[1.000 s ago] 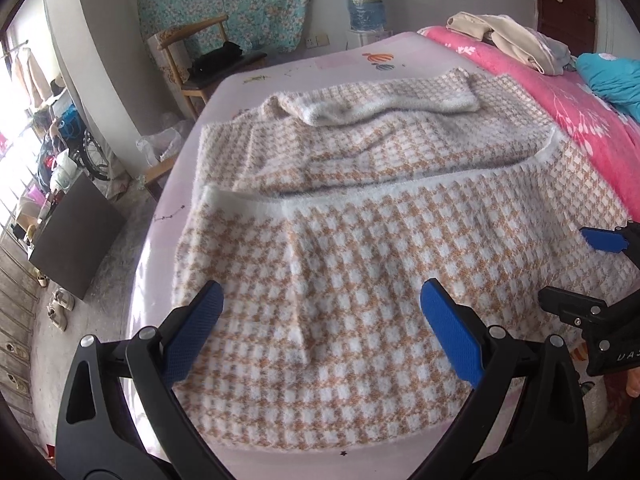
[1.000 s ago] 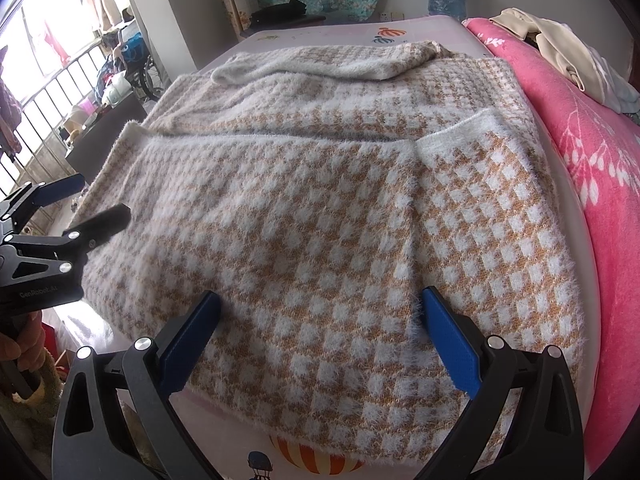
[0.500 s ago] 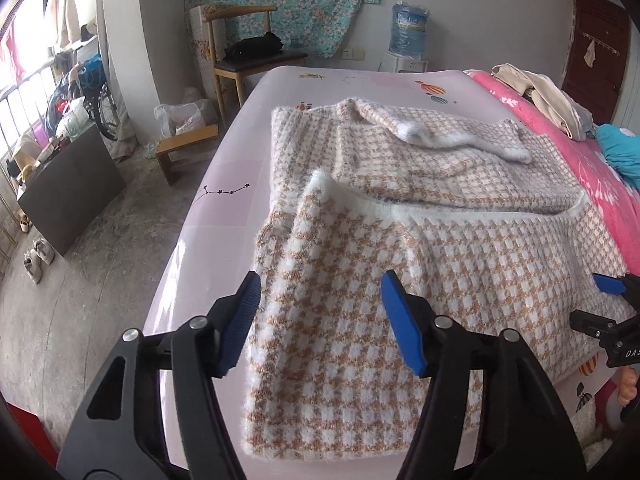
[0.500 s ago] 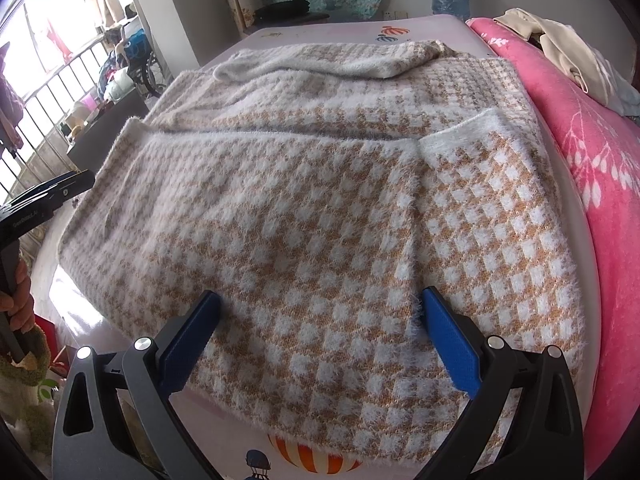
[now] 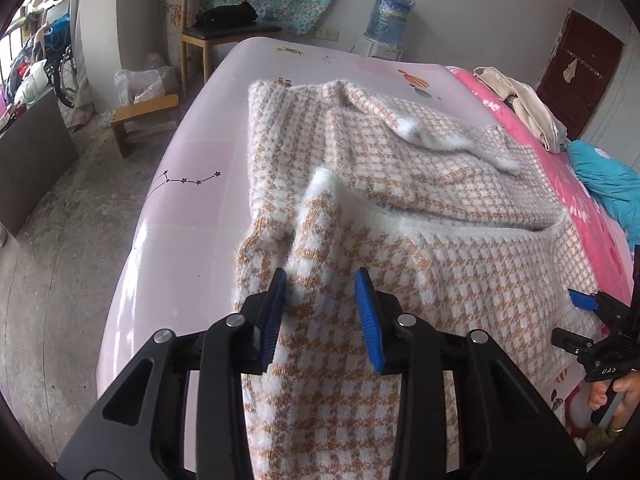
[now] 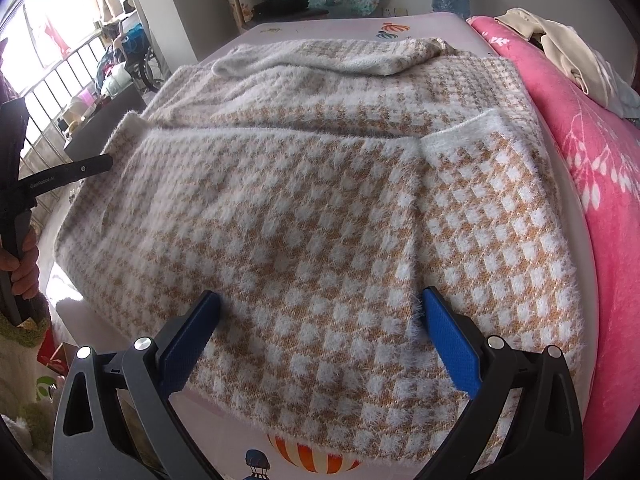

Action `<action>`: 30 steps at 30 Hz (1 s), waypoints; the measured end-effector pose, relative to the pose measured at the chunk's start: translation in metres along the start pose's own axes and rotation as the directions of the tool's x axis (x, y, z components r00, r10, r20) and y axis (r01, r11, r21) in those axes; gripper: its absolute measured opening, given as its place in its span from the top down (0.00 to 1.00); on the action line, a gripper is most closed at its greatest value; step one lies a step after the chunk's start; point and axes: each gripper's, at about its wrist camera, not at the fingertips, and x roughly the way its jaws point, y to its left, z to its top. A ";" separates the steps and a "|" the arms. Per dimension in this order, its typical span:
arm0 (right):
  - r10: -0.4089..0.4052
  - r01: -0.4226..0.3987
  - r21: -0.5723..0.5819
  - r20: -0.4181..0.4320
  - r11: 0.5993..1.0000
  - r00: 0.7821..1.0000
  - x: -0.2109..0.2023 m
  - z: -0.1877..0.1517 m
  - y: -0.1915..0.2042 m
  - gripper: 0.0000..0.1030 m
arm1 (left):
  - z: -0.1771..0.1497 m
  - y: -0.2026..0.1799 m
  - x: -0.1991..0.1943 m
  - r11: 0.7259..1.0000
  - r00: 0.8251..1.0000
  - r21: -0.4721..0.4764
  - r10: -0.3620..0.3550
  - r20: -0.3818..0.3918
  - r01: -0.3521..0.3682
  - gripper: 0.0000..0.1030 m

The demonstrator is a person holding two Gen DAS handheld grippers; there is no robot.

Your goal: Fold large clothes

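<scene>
A large fuzzy garment in an orange-and-white houndstooth pattern (image 6: pixel 304 184) lies spread on the pink bed (image 5: pixel 188 168), its far half folded over. In the left wrist view the garment (image 5: pixel 460 240) has its left edge raised into a ridge. My left gripper (image 5: pixel 322 304) has narrowed its blue pads around that raised fold; the cloth runs between them. My right gripper (image 6: pixel 320 340) is wide open, its pads resting over the garment's near hem. The right gripper also shows at the right edge of the left wrist view (image 5: pixel 588 312).
A pink floral blanket (image 6: pixel 592 152) with beige clothes (image 6: pixel 560 48) lies along the bed's right side. A wooden chair (image 5: pixel 224 28), a low stool (image 5: pixel 144 116) and a water bottle (image 5: pixel 390 12) stand beyond the bed. Bare floor lies to the left.
My left gripper moved to the garment's left edge, its jaws narrowing around a fold that now stands raised. The right gripper stayed still and open.
</scene>
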 end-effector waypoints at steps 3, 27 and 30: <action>-0.003 0.003 -0.003 -0.003 1.000 1.000 0.001 0.000 0.001 0.06 | 0.008 -0.001 0.008 1.000 1.000 -0.007 -0.029 -0.012 0.029 0.67; 0.044 -0.044 -0.010 0.016 0.999 0.999 -0.012 -0.003 -0.008 0.06 | 0.048 0.038 0.056 0.982 0.984 0.123 0.154 -0.089 -0.142 0.67; 0.061 -0.061 -0.001 0.057 0.998 0.996 -0.031 -0.002 -0.021 0.06 | 0.062 0.049 0.072 0.969 0.976 0.155 0.203 -0.073 -0.190 0.67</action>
